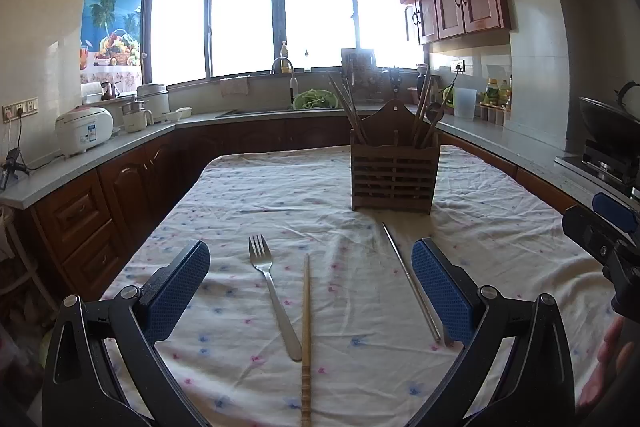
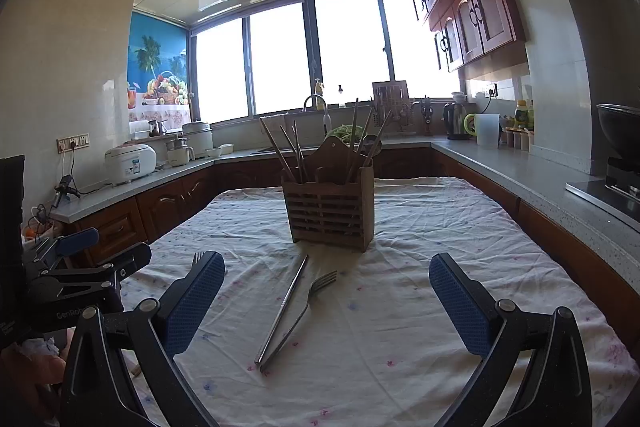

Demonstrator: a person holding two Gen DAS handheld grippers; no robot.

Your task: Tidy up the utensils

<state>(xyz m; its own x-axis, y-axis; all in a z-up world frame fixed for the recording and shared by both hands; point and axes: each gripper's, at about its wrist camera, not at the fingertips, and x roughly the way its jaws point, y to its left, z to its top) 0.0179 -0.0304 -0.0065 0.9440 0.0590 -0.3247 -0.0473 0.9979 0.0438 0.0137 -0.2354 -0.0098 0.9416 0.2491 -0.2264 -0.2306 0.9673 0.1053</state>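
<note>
A wooden utensil holder (image 1: 394, 169) with chopsticks and spoons stands on the cloth-covered table (image 1: 256, 195); it also shows in the right wrist view (image 2: 330, 209). In the left wrist view a metal fork (image 1: 274, 293), a wooden chopstick (image 1: 306, 339) and a metal chopstick (image 1: 410, 281) lie between the fingers of my open, empty left gripper (image 1: 310, 287). In the right wrist view a metal chopstick (image 2: 283, 307) and a second fork (image 2: 306, 311) lie crossed in front of my open, empty right gripper (image 2: 326, 299). Another fork's tines (image 2: 197, 258) peek from behind its left finger.
Kitchen counters (image 1: 120, 147) run around the table, with a rice cooker (image 1: 84, 131), a sink (image 1: 256, 113) and a stove with a wok (image 1: 608, 131). The right gripper shows at the right edge of the left wrist view (image 1: 600, 231); the left gripper shows at the left of the right wrist view (image 2: 80, 267).
</note>
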